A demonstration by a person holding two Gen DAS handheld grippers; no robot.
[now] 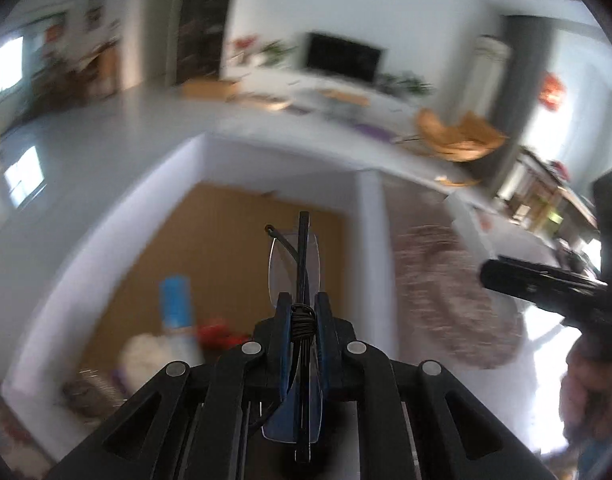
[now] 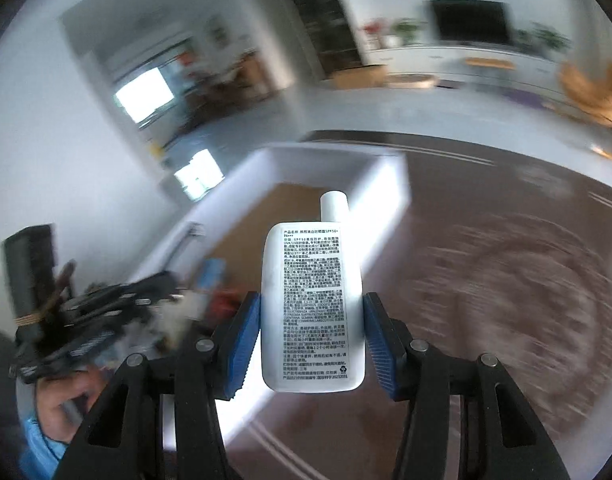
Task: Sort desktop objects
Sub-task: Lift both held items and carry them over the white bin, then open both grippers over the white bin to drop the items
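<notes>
My left gripper [image 1: 302,308] is shut on a folded pair of rimless glasses [image 1: 294,268] with dark temples, held above a white-walled box [image 1: 178,168] with a brown floor. My right gripper [image 2: 311,320] is shut on a white flat sunscreen bottle [image 2: 311,304] with black printed text, cap pointing away, held above the brown patterned tabletop [image 2: 505,280] next to the box [image 2: 385,176]. The right gripper shows at the right edge of the left wrist view [image 1: 545,284]; the left gripper shows at the left of the right wrist view [image 2: 98,312].
Inside the box lie a blue-and-white tube [image 1: 176,308], a white fluffy item [image 1: 146,360], a red item [image 1: 218,332] and a metallic object [image 1: 90,388]. A round patterned mat [image 1: 453,296] lies on the table. Behind are a TV [image 1: 341,56], a cabinet and wooden chairs [image 1: 457,132].
</notes>
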